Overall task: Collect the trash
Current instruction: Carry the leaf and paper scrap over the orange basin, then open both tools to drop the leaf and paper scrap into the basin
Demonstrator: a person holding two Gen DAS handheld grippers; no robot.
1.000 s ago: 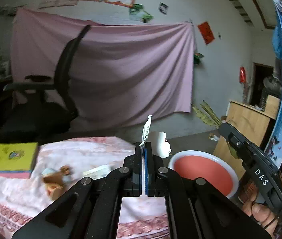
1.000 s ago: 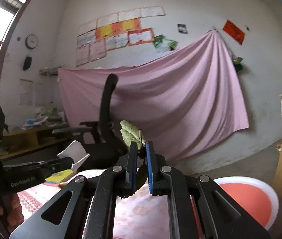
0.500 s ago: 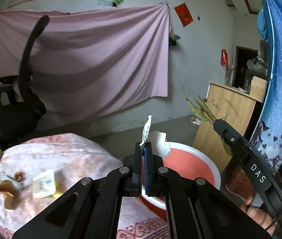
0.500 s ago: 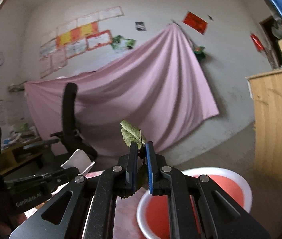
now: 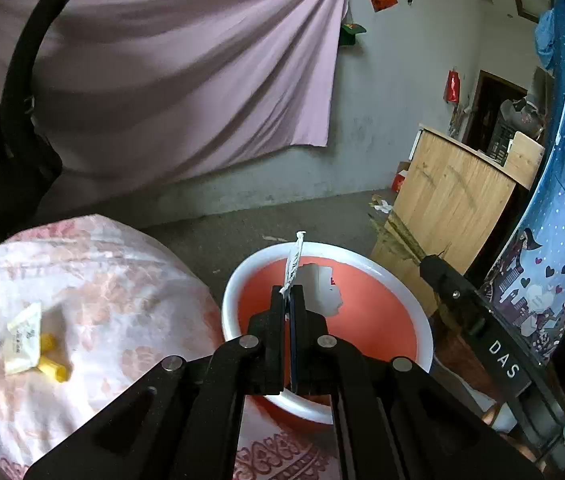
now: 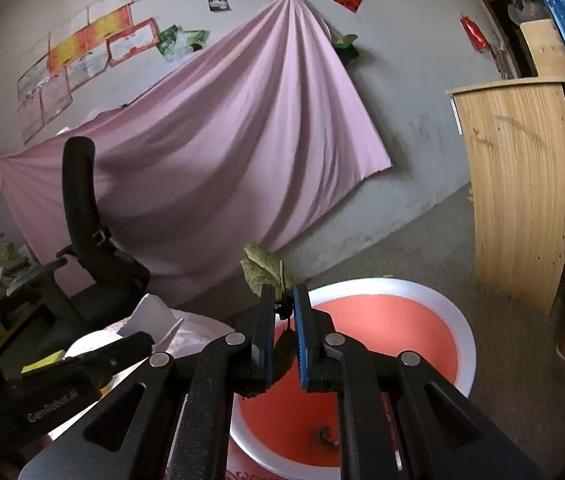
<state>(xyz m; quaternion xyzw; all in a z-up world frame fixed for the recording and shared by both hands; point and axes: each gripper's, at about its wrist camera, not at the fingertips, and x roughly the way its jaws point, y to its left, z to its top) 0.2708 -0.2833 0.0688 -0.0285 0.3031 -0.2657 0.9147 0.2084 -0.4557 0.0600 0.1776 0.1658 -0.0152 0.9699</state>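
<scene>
Both claws now over basin (image 5: 422,320) rim

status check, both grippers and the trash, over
Left gripper shut on paper scrap. Right gripper shut on dry leaf. Both above red basin. Nothing blocking.

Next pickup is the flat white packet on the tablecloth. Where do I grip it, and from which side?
Take the white packet by its upper corner, coming from above. It lies flat and slanted, its lower end over a yellow piece, so that bare corner is easier to pinch alone.
</scene>
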